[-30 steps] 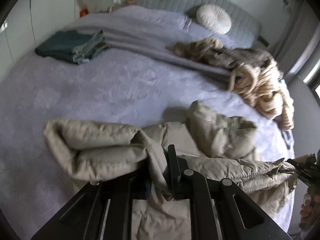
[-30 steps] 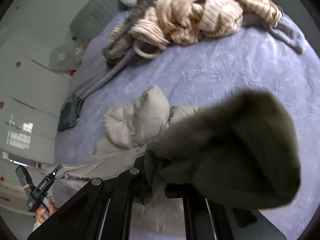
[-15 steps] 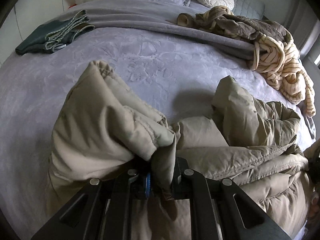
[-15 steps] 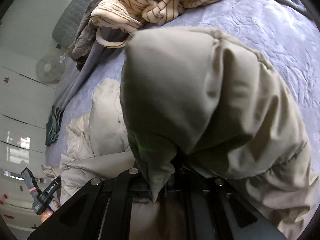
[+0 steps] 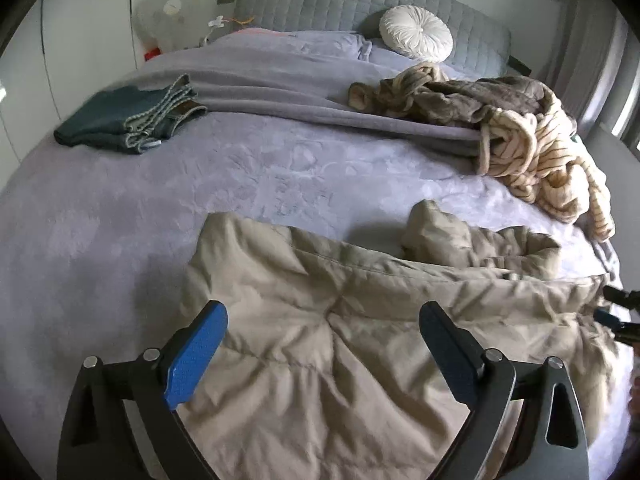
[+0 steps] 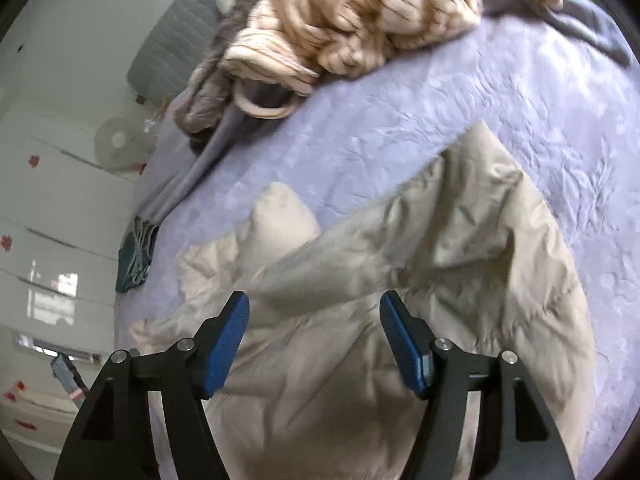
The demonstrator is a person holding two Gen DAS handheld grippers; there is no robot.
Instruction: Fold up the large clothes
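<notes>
The left claw (image 5: 322,344) gapes wide, gripping nothing, above the beige puffer jacket (image 5: 352,360) spread on the bed (image 5: 120,220) beneath it. The right claw (image 6: 314,336) is likewise spread apart over the jacket's folded part.

Saw the right gripper (image 6: 314,334) spread wide above the beige padded jacket (image 6: 420,280), gripping nothing; jacket lay on the lilac bedspread (image 6: 460,92), striped cream garment (image 6: 360,12) beyond the jacket.

A folded pair of jeans (image 5: 128,122) lies on a lavender bedspread (image 5: 248,168), well apart from a round white cushion (image 5: 416,32) against a grey quilted headboard (image 5: 320,0); a fan (image 5: 168,10) stands beside it.
</notes>
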